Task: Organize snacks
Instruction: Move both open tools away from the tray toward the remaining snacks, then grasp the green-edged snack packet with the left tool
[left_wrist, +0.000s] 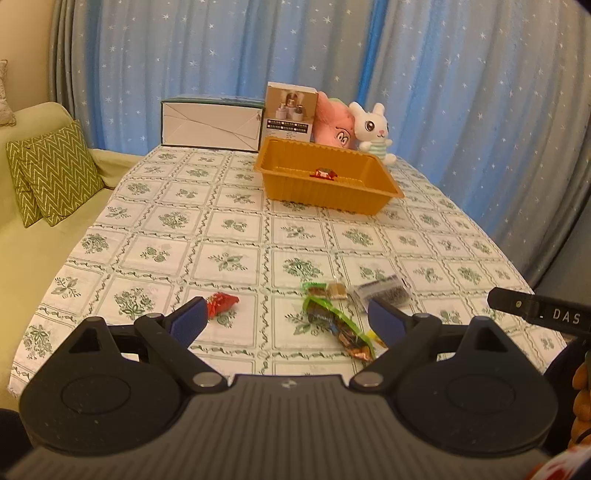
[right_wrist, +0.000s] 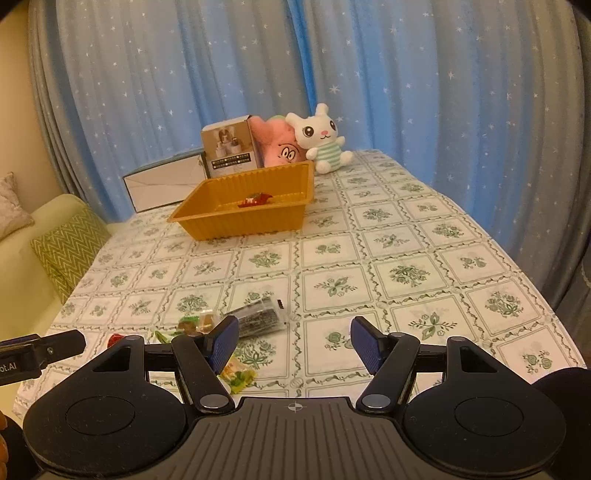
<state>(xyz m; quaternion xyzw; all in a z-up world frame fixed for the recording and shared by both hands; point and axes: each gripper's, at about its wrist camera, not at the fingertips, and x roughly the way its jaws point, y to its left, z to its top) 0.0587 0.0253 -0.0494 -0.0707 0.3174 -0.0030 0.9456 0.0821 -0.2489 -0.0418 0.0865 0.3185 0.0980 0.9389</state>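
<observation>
An orange tray (left_wrist: 295, 184) (right_wrist: 207, 221) stands at the far middle of the table with one red snack (left_wrist: 324, 172) (right_wrist: 256, 199) inside. Near the front edge lie loose snacks: a red wrapper (left_wrist: 221, 303), a green packet (left_wrist: 338, 326), a small brown one (left_wrist: 336, 290) and a dark clear packet (left_wrist: 384, 291) (right_wrist: 258, 317). My left gripper (left_wrist: 286, 319) is open and empty, just above these snacks. My right gripper (right_wrist: 291, 341) is open and empty to their right, above the cloth. A yellow-green wrapper (right_wrist: 238, 376) lies by its left finger.
A white box (left_wrist: 210, 127), a small carton (left_wrist: 290, 110), a pink plush (left_wrist: 334, 127) and a white bunny plush (left_wrist: 373, 131) stand behind the tray. A sofa with green cushions (left_wrist: 55, 173) is at the left. Blue star curtains hang behind.
</observation>
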